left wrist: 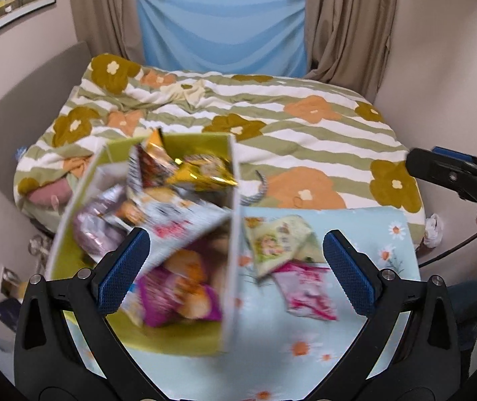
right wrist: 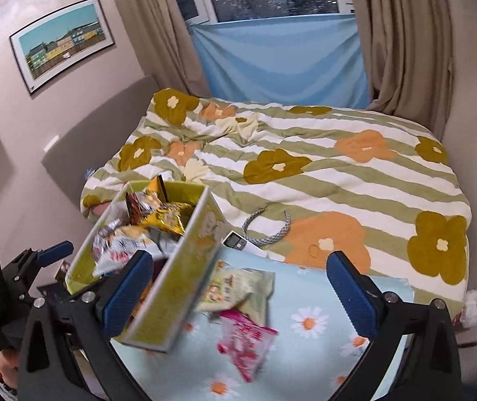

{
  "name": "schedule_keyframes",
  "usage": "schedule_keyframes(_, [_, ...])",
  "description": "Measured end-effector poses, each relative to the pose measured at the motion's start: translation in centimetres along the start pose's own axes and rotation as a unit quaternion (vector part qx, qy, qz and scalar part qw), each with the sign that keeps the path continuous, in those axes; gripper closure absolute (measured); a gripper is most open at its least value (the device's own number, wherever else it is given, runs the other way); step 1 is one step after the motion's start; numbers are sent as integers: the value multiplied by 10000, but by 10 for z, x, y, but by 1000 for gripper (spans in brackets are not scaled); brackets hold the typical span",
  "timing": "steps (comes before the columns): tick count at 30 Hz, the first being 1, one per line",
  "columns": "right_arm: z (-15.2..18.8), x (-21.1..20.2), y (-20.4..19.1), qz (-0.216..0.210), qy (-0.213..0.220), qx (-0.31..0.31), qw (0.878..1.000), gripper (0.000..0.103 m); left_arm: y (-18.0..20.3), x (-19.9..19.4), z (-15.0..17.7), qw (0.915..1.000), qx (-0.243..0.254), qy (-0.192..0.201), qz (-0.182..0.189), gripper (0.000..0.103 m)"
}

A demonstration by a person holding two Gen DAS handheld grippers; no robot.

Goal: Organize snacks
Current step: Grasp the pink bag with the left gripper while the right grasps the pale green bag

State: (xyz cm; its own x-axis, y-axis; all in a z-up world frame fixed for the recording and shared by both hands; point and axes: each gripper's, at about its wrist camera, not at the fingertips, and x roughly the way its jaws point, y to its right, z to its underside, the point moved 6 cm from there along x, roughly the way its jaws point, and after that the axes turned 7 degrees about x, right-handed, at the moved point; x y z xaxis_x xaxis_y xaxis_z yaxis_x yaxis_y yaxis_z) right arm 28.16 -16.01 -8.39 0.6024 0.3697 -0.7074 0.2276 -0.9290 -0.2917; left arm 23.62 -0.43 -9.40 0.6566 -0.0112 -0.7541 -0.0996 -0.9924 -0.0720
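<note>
Below me, on a pale blue cloth-covered table printed with daisies (left wrist: pixel 348 351), stands an open yellow-green cardboard box (left wrist: pixel 228 234) crammed with snack bags. At its far end a crinkled gold foil packet (left wrist: pixel 201 170) pokes above the rim, and nearer lie a white bag with red print (left wrist: pixel 178 220), a silvery lilac bag (left wrist: pixel 91 230) and a purple bag showing golden pastries (left wrist: pixel 181 290). Both of my tools hover over the scene with nothing held. My left gripper (left wrist: pixel 235 267) has its blue-padded jaws spread wide, one pad over the box, the other over the cloth. My right gripper (right wrist: pixel 241 287) is likewise wide apart, straddling the box's near wall.

Two packets lie outside on the cloth, just beside the box's right wall: a pale green sachet with a cartoon figure (right wrist: pixel 235 287), and a bright pink packet (right wrist: pixel 245 341) partly tucked under it. Beyond the table is a bed with a green-and-white striped, flower-patterned duvet (right wrist: pixel 338 180), where a grey braided headband (right wrist: pixel 268 230) rests.
</note>
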Motion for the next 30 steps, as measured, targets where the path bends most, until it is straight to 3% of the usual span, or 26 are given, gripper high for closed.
schedule_keyframes(5, [10,21,28,-320,-324,-359,9983,0,46,13,26,9996,-220,-119,-92,0])
schedule_keyframes(11, [24,57,53,-690,-680,-567,9937,0,88,62,68,9981,-258,-517,-206,0])
schedule_keyframes(21, [43,124,56,-1220,-1222,-1053,9793,0,108,140,111,9941,-248,-1032,-229,0])
schedule_keyframes(26, [49,153,43,-1555,-1545,-1371,9660,0,111,164,120,9922,-164,-1210,-262,0])
schedule_keyframes(28, [52,163,36,-1646,-1688,-1571,9590,0,111,169,120,9916,-160,-1252,-272,6])
schedule_keyframes(30, [57,172,28,-1750,-1807,-1814,9507,0,109,174,120,9912,-196,-1295,-214,24])
